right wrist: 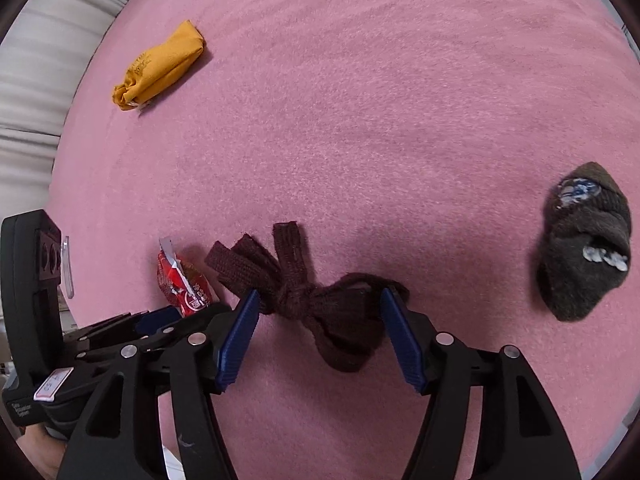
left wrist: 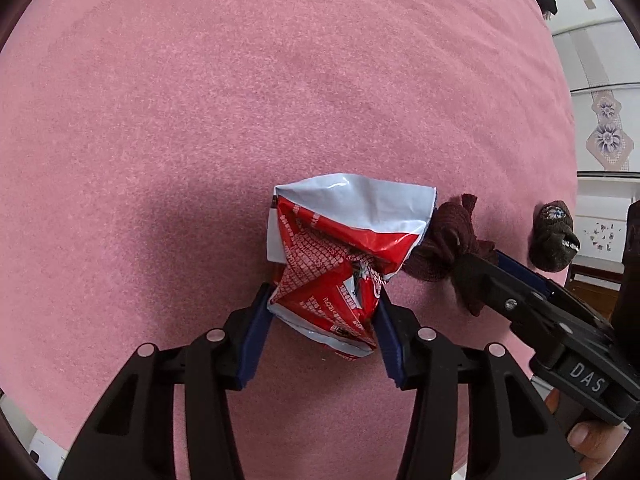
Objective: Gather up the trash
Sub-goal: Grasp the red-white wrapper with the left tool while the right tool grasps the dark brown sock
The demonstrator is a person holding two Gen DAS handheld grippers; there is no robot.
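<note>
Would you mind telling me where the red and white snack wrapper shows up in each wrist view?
Left wrist: red and white snack wrapper at centre, between the left gripper fingers.
Right wrist: wrapper at lower left, beside the other gripper.
Shared landmark: knotted maroon cloth.

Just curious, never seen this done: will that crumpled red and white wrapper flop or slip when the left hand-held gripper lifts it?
The wrapper is probably very light and floppy: it is thin, creased film. Its glossy surface may be slippery, though the left hand-held gripper pads press both of its sides. The free upper flap would likely sag or crackle rather than stay stiff.
</note>
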